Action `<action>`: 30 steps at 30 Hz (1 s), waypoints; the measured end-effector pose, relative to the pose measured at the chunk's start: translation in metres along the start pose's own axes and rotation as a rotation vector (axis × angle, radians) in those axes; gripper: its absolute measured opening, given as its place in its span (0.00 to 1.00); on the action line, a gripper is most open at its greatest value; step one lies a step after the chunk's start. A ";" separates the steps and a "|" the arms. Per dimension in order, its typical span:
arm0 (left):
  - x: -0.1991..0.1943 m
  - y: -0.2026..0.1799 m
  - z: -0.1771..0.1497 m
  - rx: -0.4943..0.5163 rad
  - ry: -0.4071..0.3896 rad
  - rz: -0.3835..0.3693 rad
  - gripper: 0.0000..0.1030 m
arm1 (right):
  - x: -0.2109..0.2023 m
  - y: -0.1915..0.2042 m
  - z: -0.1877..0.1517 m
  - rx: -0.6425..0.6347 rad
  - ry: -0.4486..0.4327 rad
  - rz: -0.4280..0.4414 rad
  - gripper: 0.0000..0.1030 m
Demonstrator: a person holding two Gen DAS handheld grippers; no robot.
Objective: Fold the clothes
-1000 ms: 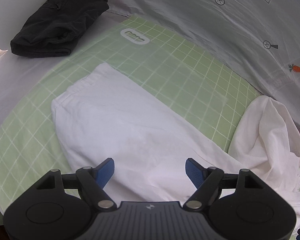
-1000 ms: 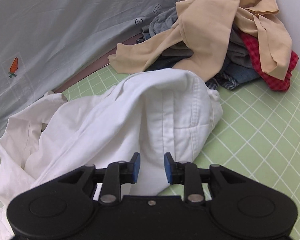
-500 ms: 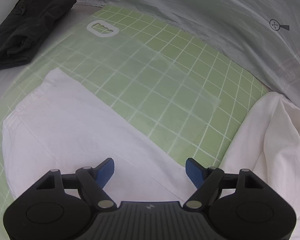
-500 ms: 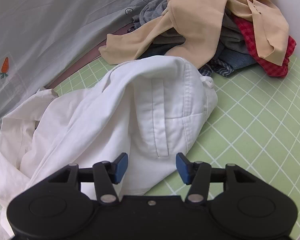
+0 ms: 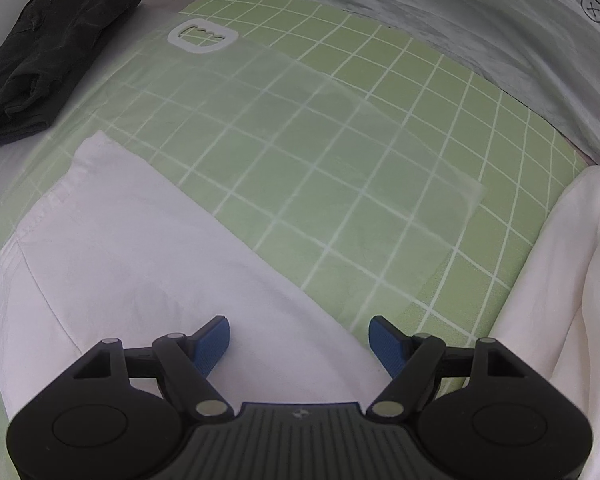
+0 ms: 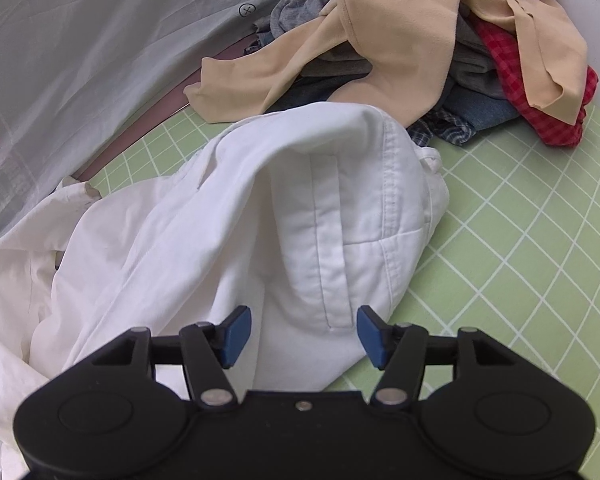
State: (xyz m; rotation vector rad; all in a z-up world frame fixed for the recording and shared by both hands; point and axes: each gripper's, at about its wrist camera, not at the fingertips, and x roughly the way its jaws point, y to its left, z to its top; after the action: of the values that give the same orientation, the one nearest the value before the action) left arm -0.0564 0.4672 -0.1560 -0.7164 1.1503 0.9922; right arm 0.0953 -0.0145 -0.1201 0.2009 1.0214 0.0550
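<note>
The left gripper (image 5: 299, 340), jaws apart after narrowing slightly, and the right gripper (image 6: 304, 334), jaws apart after widening, both hang over the white cotton trousers (image 6: 236, 232) without gripping them. The trousers lie on the green gridded mat (image 5: 340, 152); beyond them sits a mixed heap of unfolded clothes (image 6: 452, 40).

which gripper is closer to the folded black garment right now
Left. The left gripper hangs open over the white trousers, with the black garment lying beyond them; the right gripper faces the unsorted pile.
</note>
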 end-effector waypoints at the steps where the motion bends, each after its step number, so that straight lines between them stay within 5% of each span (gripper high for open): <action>1: 0.001 0.003 -0.001 -0.012 -0.001 0.009 0.58 | 0.000 0.000 0.000 0.000 0.000 -0.001 0.58; 3: 0.001 0.013 -0.003 -0.051 0.001 -0.020 0.30 | 0.000 0.000 -0.001 -0.001 -0.001 -0.002 0.58; 6: -0.006 0.026 -0.006 -0.079 -0.018 -0.094 0.05 | -0.002 -0.002 -0.002 0.010 -0.007 -0.001 0.58; 13: -0.072 0.063 -0.033 -0.079 -0.188 -0.194 0.03 | -0.017 -0.006 -0.010 0.010 -0.033 0.026 0.58; 19: -0.119 0.125 -0.086 -0.142 -0.242 -0.223 0.02 | -0.033 -0.006 -0.026 -0.019 -0.035 0.080 0.57; 25: -0.118 0.180 -0.160 -0.206 -0.167 -0.195 0.02 | -0.040 -0.005 -0.054 -0.108 0.006 0.119 0.57; 30: -0.090 0.211 -0.207 -0.300 0.011 -0.183 0.03 | -0.040 -0.004 -0.072 -0.150 0.053 0.140 0.57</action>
State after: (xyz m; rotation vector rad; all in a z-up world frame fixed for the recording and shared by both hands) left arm -0.3407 0.3497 -0.1222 -1.0493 0.9350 1.0155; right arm 0.0126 -0.0134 -0.1241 0.1338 1.0503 0.2643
